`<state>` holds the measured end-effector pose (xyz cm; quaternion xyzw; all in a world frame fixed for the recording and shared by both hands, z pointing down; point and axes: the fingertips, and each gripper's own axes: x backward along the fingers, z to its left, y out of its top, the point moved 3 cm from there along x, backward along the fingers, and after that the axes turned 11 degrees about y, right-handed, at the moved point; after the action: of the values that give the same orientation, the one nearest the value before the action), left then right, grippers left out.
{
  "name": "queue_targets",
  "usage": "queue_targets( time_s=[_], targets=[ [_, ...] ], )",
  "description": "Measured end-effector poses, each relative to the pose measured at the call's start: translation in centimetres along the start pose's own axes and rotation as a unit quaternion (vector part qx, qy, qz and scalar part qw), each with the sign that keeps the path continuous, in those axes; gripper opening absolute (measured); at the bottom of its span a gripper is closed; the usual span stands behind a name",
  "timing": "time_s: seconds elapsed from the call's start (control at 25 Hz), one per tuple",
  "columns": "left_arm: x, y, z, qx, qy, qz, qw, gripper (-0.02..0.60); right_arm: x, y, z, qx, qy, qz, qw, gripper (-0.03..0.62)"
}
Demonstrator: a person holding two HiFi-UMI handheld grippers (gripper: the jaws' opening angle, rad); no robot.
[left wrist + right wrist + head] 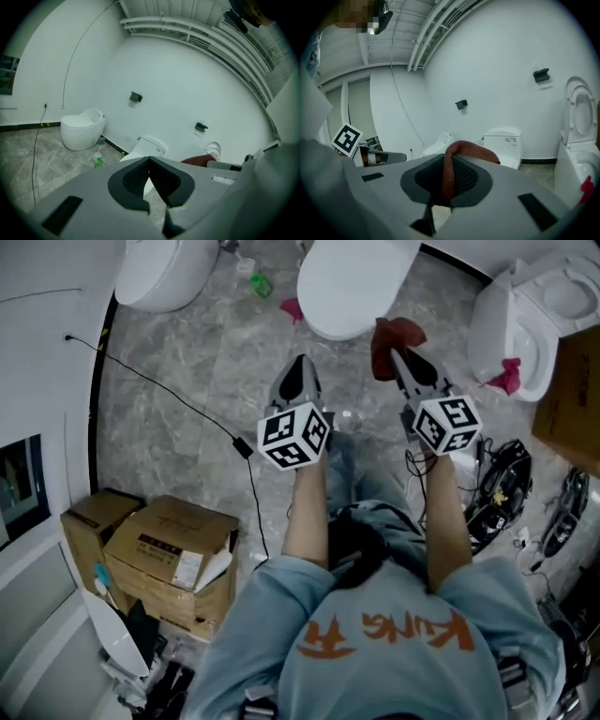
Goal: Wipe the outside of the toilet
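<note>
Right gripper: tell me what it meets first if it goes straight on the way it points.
Probably the middle toilet, lid closed, just ahead. The cloth clamped in the right gripper would touch it first. The gap between them is hard to judge.

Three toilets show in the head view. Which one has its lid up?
The toilet at the far right: its lid stands raised and the bowl shows. The middle toilet and the left toilet are both closed.

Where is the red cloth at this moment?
The red cloth is clamped between the jaws of the right gripper, upper centre-right in the head view, just in front of the closed middle toilet.
</note>
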<state>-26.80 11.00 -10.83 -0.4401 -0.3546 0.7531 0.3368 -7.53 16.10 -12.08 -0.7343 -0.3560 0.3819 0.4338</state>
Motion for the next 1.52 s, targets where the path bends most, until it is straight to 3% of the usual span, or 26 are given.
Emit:
queue_targets(
  time_s=[0.12, 0.32, 0.48, 0.72, 0.96, 1.08, 1.24, 1.52],
  targets=[
    [-2.2, -0.4, 1.0, 0.036, -0.011, 0.015, 0.9992, -0.005, -2.2, -0.9, -0.6, -0.006, -0.003, 0.018, 1.000, 0.041],
    [-5.7, -2.3, -0.4, 0.049, -0.037, 0.036, 0.9974, -0.005, -2.5, -2.4, -4.4, -0.036, -0.037, 0.024, 0.998, 0.041],
    [-7.1, -5.1, -1.8, 0.067, -0.079, 0.037, 0.9939, -0.005, -3.5, -5.4, -6.5, -0.042, -0.018, 0.038, 0.998, 0.041],
    [-12.0, -10.9, -0.5, 0.076, -0.023, 0.068, 0.9945, -0.005, -8.2, -10.3, -9.1, 0.011, 0.077, 0.114, 0.991, 0.041],
    [-14.4, -17.1, 1.7, 0.073, 0.019, 0.114, 0.9906, -0.005, -10.2, -15.7, -10.5, 0.057, 0.129, 0.179, 0.974, 0.041],
    [-15.7, -19.2, 2.7, 0.072, 0.035, 0.123, 0.9892, -0.005, -11.0, -18.1, -10.5, 0.047, 0.142, 0.211, 0.966, 0.041],
    [-17.8, -21.8, 4.1, 0.066, 0.044, 0.128, 0.9886, -0.005, -12.7, -21.8, -10.8, 0.048, 0.166, 0.231, 0.958, 0.041],
    [-20.5, -25.6, 6.3, 0.063, 0.062, 0.135, 0.9869, -0.005, -16.0, -27.1, -11.1, 0.095, 0.230, 0.249, 0.936, 0.041]
  ],
)
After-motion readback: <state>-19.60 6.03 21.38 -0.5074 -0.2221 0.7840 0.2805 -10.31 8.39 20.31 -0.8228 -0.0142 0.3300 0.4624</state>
